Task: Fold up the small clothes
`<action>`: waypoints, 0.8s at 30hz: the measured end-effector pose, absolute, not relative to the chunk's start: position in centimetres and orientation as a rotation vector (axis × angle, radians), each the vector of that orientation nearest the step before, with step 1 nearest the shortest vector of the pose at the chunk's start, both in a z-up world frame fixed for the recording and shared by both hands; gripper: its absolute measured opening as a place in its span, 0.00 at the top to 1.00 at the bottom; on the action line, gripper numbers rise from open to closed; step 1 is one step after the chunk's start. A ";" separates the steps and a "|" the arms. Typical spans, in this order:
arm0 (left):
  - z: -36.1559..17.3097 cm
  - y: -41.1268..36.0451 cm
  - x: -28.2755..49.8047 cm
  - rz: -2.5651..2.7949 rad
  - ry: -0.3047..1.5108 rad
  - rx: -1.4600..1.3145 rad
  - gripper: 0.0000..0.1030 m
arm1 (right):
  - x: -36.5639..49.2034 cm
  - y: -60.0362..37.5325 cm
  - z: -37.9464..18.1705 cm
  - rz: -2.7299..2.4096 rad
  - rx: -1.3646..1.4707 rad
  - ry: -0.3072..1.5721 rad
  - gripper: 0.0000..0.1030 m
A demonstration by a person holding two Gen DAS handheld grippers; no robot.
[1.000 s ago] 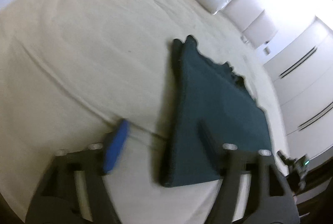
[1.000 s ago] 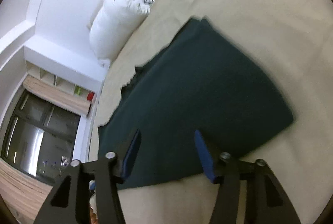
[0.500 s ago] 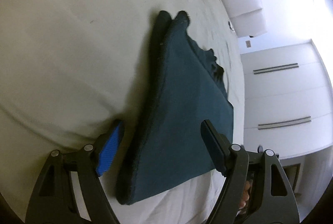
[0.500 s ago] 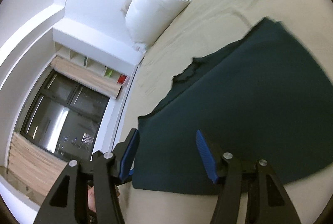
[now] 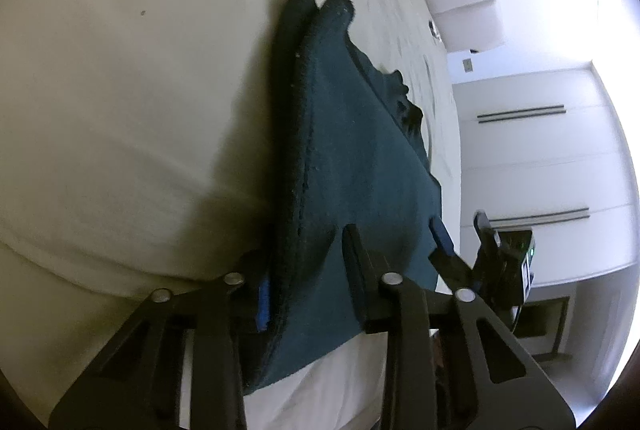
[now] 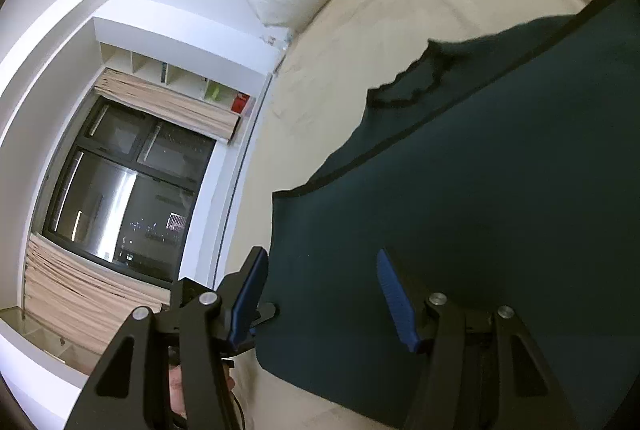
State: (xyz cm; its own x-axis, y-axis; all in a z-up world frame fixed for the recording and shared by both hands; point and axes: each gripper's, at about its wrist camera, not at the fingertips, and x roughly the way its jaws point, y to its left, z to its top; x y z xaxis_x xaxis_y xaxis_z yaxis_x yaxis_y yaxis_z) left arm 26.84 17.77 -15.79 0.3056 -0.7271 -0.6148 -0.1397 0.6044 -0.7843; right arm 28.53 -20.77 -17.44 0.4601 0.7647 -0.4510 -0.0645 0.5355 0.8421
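Your left tongs (image 5: 308, 270) are closing on the teal garment (image 5: 360, 166)'s folded edge to lift it; your right tongs (image 6: 320, 294) hover half-open, empty, above the bed (image 5: 120, 70).

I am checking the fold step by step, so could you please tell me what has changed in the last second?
The left gripper came in on the near folded edge of the dark teal garment, and its jaws are closing with that edge between them. The right gripper swung toward the garment's other near corner, which now lies between its jaws at the same width as before. The garment stayed flat on the bed.
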 end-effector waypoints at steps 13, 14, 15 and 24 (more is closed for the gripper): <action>-10.9 14.9 26.7 -0.491 1.161 -0.771 0.88 | 30.4 -21.1 -22.0 0.620 0.968 1.082 0.44; -10.3 14.6 26.5 -0.499 1.156 -0.760 0.88 | 30.2 -21.4 -21.9 0.628 0.983 1.083 0.44; -9.3 13.6 26.6 -0.510 1.149 -0.736 0.88 | 30.1 -21.9 -21.8 0.632 1.001 1.080 0.43; -4.1 -0.7 27.7 -0.635 1.121 -0.510 0.88 | 29.9 -30.0 -20.9 0.727 1.231 0.951 0.23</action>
